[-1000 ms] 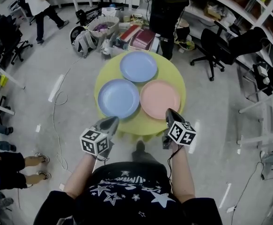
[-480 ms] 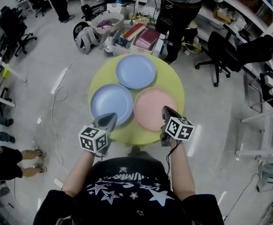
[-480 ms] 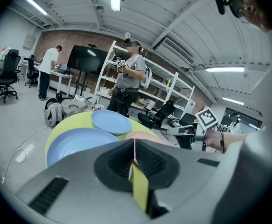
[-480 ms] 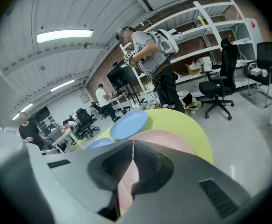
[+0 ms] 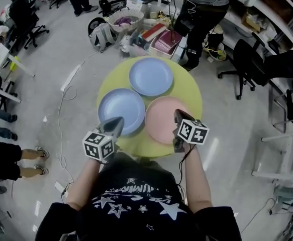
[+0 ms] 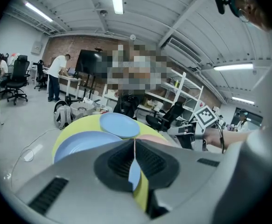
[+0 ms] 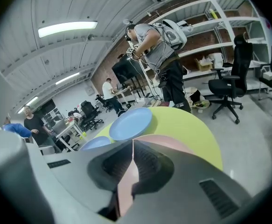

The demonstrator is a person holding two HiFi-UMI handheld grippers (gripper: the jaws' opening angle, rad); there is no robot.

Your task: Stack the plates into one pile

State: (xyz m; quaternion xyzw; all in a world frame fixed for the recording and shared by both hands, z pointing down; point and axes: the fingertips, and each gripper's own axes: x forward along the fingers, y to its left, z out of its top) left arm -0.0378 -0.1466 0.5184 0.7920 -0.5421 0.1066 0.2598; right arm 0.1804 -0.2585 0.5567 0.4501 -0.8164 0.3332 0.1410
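Observation:
Three plates lie apart on a round yellow-green table (image 5: 189,92): a blue plate (image 5: 151,76) at the far side, a second blue plate (image 5: 120,109) at the near left, a pink plate (image 5: 164,118) at the near right. My left gripper (image 5: 118,120) hovers over the near edge of the near blue plate (image 6: 80,146), shut and empty. Over the near edge of the pink plate (image 7: 175,143) my right gripper (image 5: 177,113) is shut too, holding nothing. Both jaw pairs meet in a thin line in the left gripper view (image 6: 135,142) and the right gripper view (image 7: 133,142).
A person (image 5: 202,6) stands just behind the table. Baskets, boxes and a backpack (image 5: 131,31) crowd the floor at the far side. Office chairs (image 5: 259,59) stand to the right, a cable (image 5: 61,119) and people's feet (image 5: 33,159) to the left.
The table and plates have come closer in the head view. Both gripper tips have moved forward from the table's near edge to over the near plates. Both stayed shut.

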